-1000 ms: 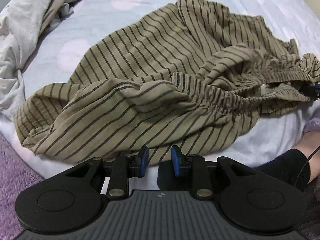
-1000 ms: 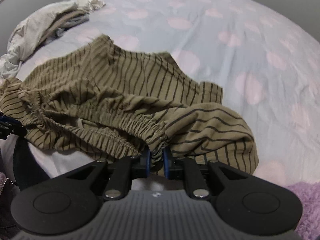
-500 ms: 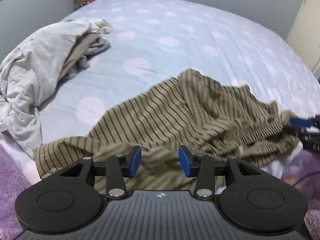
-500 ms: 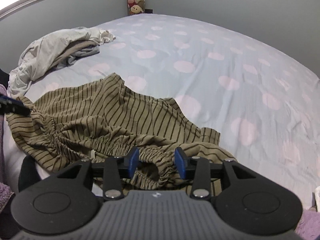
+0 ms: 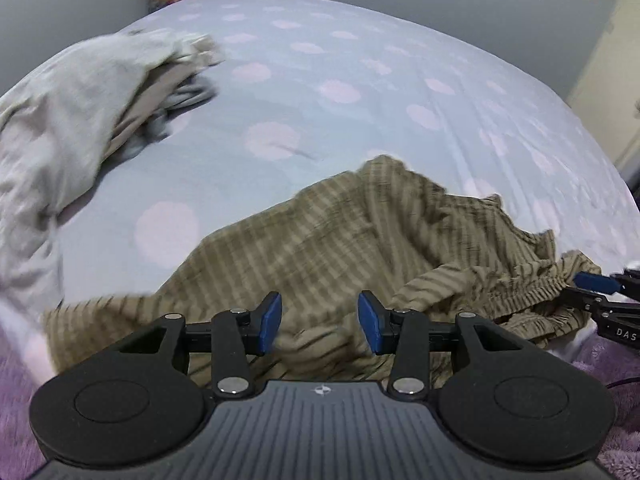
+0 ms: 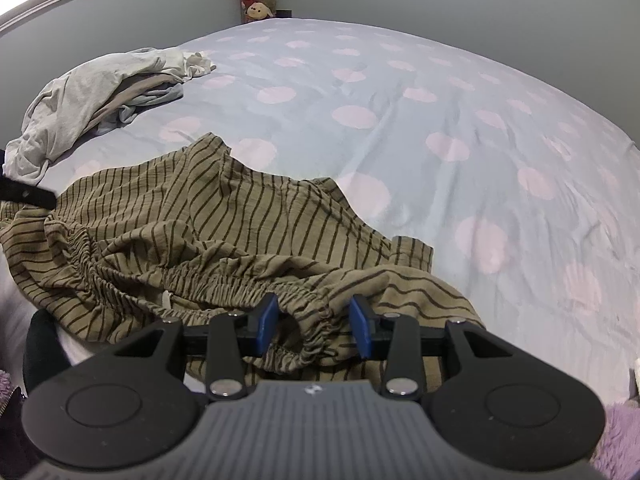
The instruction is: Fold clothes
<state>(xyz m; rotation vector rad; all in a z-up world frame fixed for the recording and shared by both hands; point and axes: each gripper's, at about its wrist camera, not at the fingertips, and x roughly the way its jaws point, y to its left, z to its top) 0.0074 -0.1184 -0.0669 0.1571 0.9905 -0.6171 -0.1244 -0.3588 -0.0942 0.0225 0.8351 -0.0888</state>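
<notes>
— Pale blue bedsheet with pink dots (image 6: 400,92); why's the olive striped elastic-waist garment (image 6: 208,224) crumpled at its near edge?

— Dropped for regripping, probably. Left gripper (image 5: 319,322) and right gripper (image 6: 312,324) have both just spread; the waistband lies loose between the right's pads.

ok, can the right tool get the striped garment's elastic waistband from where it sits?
Probably yes. The right tool has just been opening, and the gathered waistband bunches between its pads unpinched. Nothing covers it; closing should catch it.

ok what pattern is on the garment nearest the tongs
Olive-tan with thin dark stripes; the striped garment shows sharpest in the right wrist view.
</notes>
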